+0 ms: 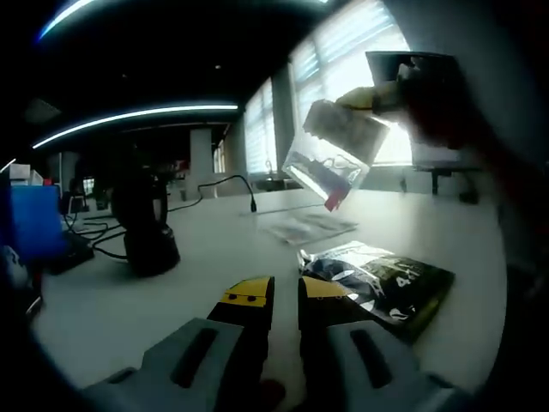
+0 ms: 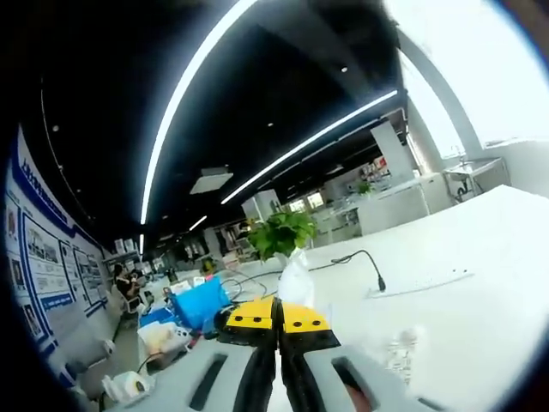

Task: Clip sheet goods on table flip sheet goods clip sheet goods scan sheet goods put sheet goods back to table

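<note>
1. Two hand-held grippers are in play. In the left gripper view, the left hand-held gripper [image 1: 286, 293] rises from the bottom edge with its yellow-tipped jaws slightly apart, nothing between them, above the white bench [image 1: 214, 257].
2. Writing: the dark packet [image 1: 390, 287] lying on the bench just right of the left jaws carries pale print that looks like "4" followed by other characters, too blurred to read. The wall posters [image 2: 39, 266] at the left of the right gripper view bear text too small to make out.
3. The left gripper view shows the right hand-held gripper [image 1: 377, 101] up at the right, against the bright window, pinching a clear sheet packet [image 1: 330, 150] with a red corner, held in the air above the bench.
4. That view also shows a flat clear packet [image 1: 304, 227] lying farther back, a black scanner stand [image 1: 147, 232] and a blue box [image 1: 34, 223] at the left.
5. In the right gripper view, the right hand-held gripper [image 2: 279, 319] has its jaws pressed on the clear packet's edge, which sticks up past the tips. Beyond it are a green plant [image 2: 279, 233] and a gooseneck cable [image 2: 364, 262].
</note>
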### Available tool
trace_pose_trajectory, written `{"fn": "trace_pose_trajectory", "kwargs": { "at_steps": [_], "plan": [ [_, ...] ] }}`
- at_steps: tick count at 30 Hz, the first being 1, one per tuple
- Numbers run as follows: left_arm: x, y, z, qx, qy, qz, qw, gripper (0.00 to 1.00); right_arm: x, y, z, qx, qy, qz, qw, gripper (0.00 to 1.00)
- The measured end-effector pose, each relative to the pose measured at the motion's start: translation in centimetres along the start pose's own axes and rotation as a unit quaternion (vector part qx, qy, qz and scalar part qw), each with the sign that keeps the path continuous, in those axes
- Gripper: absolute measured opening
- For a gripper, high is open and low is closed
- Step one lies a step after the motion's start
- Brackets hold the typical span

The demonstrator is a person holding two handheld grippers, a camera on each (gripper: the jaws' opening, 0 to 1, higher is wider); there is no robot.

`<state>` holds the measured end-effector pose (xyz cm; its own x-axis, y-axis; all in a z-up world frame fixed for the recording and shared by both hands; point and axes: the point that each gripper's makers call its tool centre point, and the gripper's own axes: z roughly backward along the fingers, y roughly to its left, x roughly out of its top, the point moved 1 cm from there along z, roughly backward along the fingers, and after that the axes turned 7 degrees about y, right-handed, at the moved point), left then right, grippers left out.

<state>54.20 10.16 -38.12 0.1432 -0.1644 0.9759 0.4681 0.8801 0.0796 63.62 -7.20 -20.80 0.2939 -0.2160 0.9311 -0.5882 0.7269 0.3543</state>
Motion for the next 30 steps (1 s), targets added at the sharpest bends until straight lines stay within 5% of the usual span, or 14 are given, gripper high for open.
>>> {"fn": "trace_pose_trajectory", "kwargs": {
  "at_steps": [19,30],
  "plan": [
    [0.1,0.3,-0.4,-0.003,-0.002,0.003,1.0000,0.04,0.8,2.6,-5.6,-0.009,-0.044,0.096,0.9943,0.00],
    [0.2,0.1,-0.5,-0.007,-0.004,0.005,1.0000,0.04,-0.1,2.3,-8.9,-0.020,-0.051,0.103,0.9932,0.00]
  ]
}}
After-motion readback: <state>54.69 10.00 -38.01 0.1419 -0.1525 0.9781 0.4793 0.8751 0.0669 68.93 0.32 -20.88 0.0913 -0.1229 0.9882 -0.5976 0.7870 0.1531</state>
